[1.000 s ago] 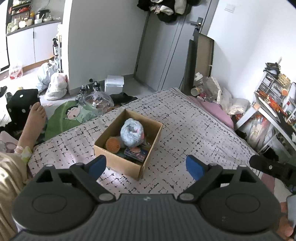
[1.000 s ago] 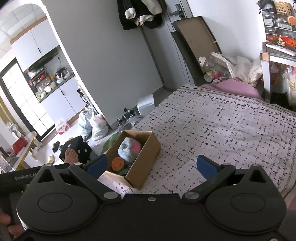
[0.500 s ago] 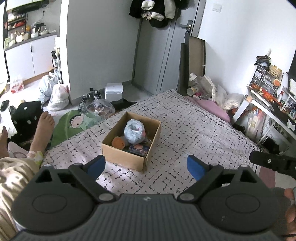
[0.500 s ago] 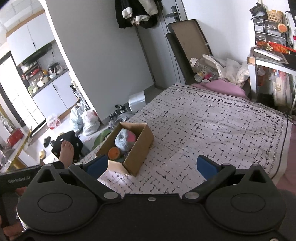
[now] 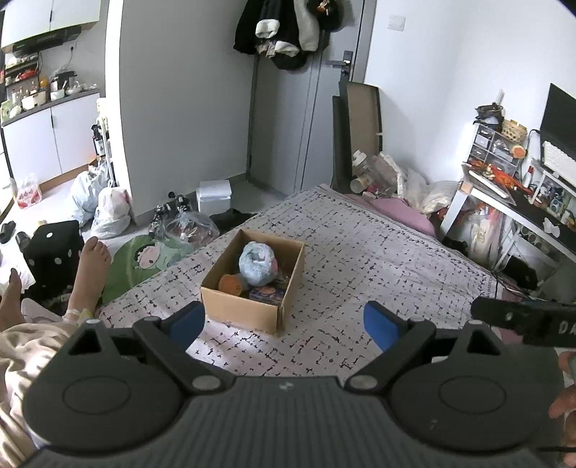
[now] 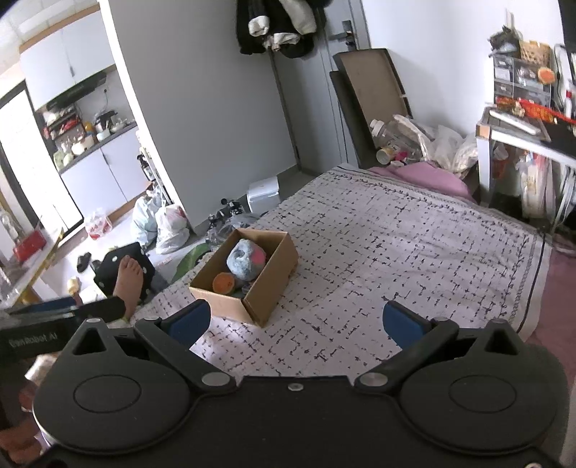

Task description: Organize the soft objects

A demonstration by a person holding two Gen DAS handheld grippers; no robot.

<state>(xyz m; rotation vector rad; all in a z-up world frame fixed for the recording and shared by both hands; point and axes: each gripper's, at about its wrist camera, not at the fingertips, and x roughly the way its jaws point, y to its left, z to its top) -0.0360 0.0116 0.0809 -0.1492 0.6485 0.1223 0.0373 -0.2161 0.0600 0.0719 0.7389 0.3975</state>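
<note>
Both your grippers, left gripper and right gripper, gape wide, holding nothing. Your cardboard box with the grey plush sits centre-frame near the bedspread's left edge; open patterned cloth spreads rightward.

A lived-in small apartment — a bed with a patterned cover fills the room, coats hang on the door, a cluttered desk stands alongside, and a kitchen counter with cabinets shows beyond the wall.
</note>
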